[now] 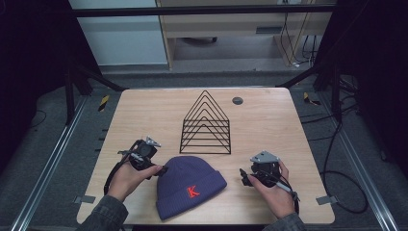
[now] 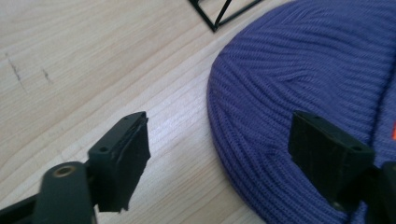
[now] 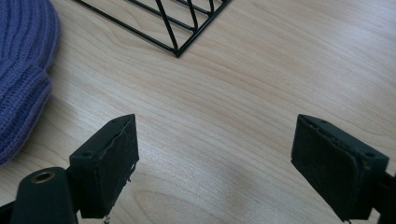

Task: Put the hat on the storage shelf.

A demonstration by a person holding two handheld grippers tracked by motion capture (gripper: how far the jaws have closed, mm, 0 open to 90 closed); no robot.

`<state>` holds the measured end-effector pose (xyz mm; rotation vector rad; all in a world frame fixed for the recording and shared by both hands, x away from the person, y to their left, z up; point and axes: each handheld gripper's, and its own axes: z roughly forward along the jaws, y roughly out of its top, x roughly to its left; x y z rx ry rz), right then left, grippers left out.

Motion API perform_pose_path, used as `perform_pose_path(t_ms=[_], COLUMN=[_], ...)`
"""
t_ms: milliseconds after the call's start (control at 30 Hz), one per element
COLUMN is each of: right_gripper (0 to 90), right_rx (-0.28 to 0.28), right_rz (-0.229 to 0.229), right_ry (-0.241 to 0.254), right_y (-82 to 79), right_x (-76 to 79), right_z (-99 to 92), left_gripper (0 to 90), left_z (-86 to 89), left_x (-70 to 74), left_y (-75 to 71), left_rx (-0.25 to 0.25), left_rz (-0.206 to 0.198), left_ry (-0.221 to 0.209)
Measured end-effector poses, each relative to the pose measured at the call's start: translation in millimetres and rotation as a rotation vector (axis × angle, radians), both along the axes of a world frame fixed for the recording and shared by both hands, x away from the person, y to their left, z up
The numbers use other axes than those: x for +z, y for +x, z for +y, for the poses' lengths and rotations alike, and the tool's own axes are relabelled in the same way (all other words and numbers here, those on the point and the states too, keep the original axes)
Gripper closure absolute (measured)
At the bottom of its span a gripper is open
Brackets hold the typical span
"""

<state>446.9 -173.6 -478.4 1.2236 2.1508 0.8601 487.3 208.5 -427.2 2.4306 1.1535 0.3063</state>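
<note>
High view: above the table's [image 1: 144, 103] near edge, facing forward and down. Both gripper views: low, close, sharing the beanie [image 1: 190, 185] and wire rack [image 1: 207, 126].

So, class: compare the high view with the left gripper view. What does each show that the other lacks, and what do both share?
High view alone: the whole wire rack, the right gripper, the red K on the hat, and both hands. Left gripper view alone: the hat's knit ribs close up, with the left gripper straddling its edge, jaws open. Both share: the purple hat and the wooden table.
</note>
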Motion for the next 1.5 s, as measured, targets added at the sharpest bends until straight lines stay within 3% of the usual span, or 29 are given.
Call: perform_pose_path(t_ms=[167,233,400,767,933,1233,1500], right_gripper=[15.0,14.9,14.8,14.7,14.6,14.5,14.5], right_rx=[-0.005,-0.002,-0.001,0.004,0.009,0.008,0.016], right_rz=[0.002,0.002,0.003,0.01,0.011,0.015,0.006], right_ry=[0.002,0.0,0.0,-0.002,-0.006,-0.008,-0.02], right_y=[0.1,0.2,-0.6,-0.4,-0.6,-0.6,-0.1], right_x=[0.6,0.1,-0.1,-0.5,-0.4,-0.4,0.1], right_z=[-0.9,-0.5,0.3,0.9,1.7,2.1,3.0], left_gripper=[32.4,35.6,36.3,36.4,42.0,43.9,54.6], left_z=[-6.8,-10.9,-14.6,-17.9,-16.4,-16.3,-20.0], left_x=[-7.4,-11.8,-20.7,-28.8,-30.0,-36.0,-39.7], left_y=[0.3,0.4,2.5,15.7,17.7,20.8,21.5], left_rx=[-0.004,-0.002,0.004,0.046,0.051,0.048,0.037], left_rz=[0.029,0.044,0.077,0.092,0.093,0.124,0.124], left_ry=[0.007,-0.012,-0.024,-0.022,-0.033,-0.038,-0.053])
